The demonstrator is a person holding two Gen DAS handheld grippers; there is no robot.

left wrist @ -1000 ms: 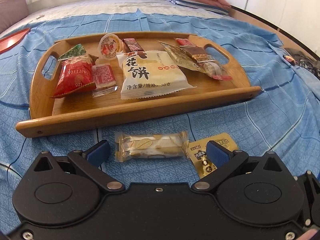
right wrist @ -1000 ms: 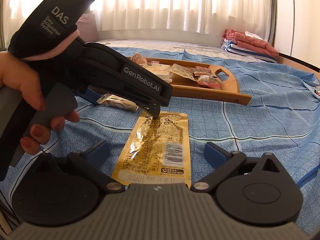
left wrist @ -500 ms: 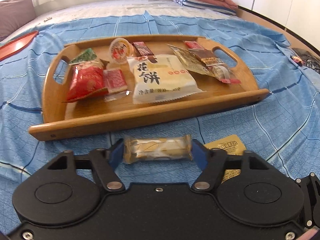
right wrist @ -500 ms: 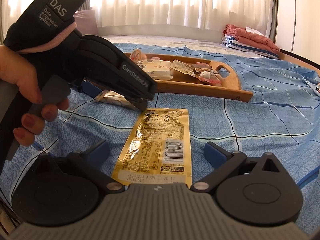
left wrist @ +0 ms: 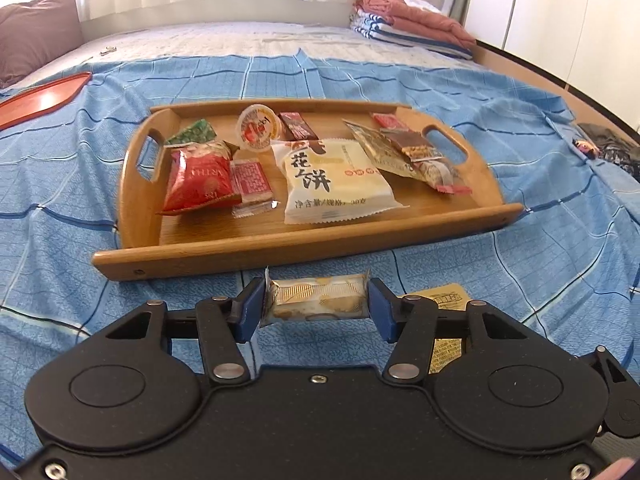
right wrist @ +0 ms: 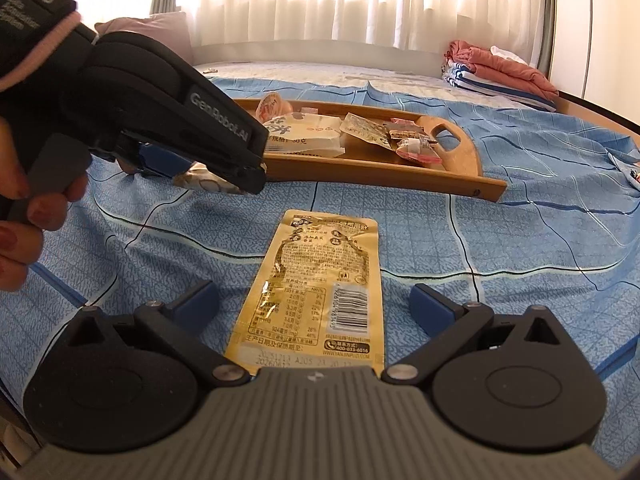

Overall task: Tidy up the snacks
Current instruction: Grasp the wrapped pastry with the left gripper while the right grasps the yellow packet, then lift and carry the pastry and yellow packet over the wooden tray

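Pinching the clear-wrapped pastry bar (left wrist: 318, 298) endwise, the left gripper (left wrist: 316, 307) holds it before the wooden tray (left wrist: 304, 250); the right gripper (right wrist: 316, 306) fingers (spread wide) flank the gold packet (right wrist: 316, 292) on the bed.

Tray (left wrist: 304, 252) far on bed (left wrist: 60, 216), snacks in it; bar (left wrist: 316, 300) just near tray; pouch (right wrist: 320, 288) right of bar.

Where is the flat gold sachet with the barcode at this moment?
In the right wrist view, the gold sachet lies flat on the blue bedspread, between the open right gripper fingers, short of the wooden tray.
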